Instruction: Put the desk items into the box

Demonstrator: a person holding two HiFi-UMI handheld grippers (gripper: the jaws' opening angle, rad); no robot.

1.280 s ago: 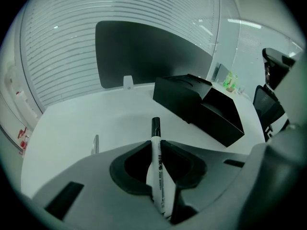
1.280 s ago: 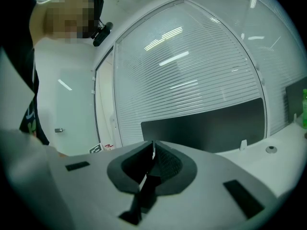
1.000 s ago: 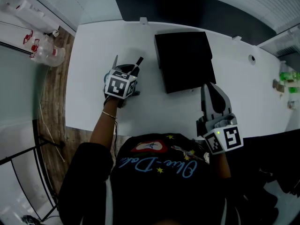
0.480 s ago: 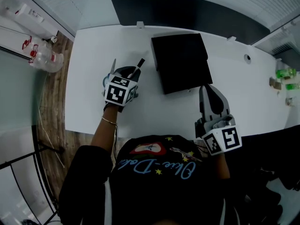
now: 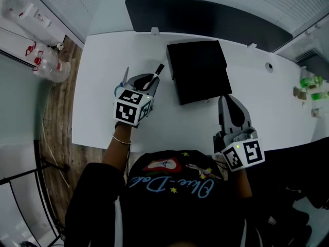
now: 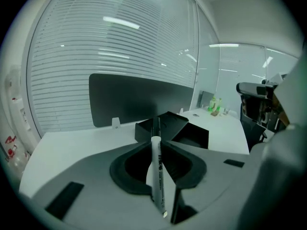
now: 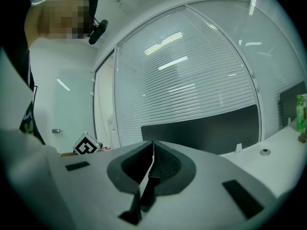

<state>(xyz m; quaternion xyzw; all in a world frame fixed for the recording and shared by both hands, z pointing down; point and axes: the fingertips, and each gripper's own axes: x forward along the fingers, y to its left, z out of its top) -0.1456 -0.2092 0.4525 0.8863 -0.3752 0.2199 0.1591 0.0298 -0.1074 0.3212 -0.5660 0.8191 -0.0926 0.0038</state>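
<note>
Marker clamped in left gripper, jaws part closed on barrel, held above desk just left of box, which sits mid-desk toward far edge. Advice: carry over near rim, clear open flaps, release low inside. Right gripper jaws together, empty, near front edge; no obstruction. Green bottles at right edge, well apart.

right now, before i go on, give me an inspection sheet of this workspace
surface: white desk, mostly bare
job's things: black box open on the desk; marker in the left gripper
clutter: green bottles at far right
grippers: left gripper jaws shut on the marker; right gripper jaws shut, empty
cables: what looks like a thin cord on the floor, left
surroundings: dark panel behind the desk, blinds, clear bottles at left
</note>
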